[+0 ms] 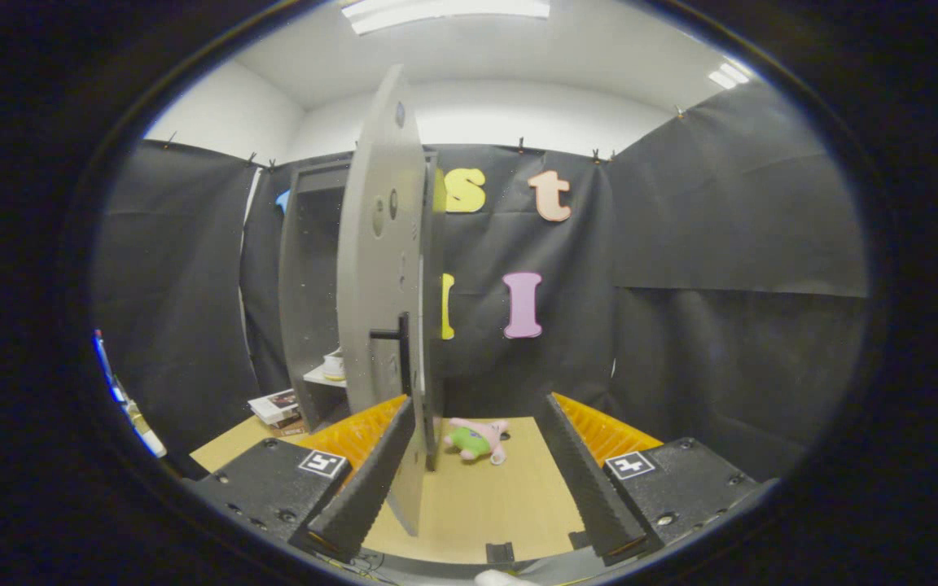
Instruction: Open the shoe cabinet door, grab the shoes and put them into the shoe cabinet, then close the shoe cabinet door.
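Note:
The grey shoe cabinet [306, 268] stands at the back left of the wooden table. Its door [379, 268] is swung wide open and I see it almost edge-on, with its black handle [401, 352] facing left. My gripper [477, 403] is open. The door's lower edge sits between the fingers, close against the inner face of the left finger [371, 480]; whether they touch I cannot tell. The right finger [579, 472] is well apart from it. A white shoe [334, 364] rests on a shelf inside the cabinet, partly hidden by the door.
A pink and green plush toy [479, 439] lies on the table [485, 496] just beyond the fingers, right of the door. A stack of books [277, 407] sits at the cabinet's left foot. Black cloth walls close the booth.

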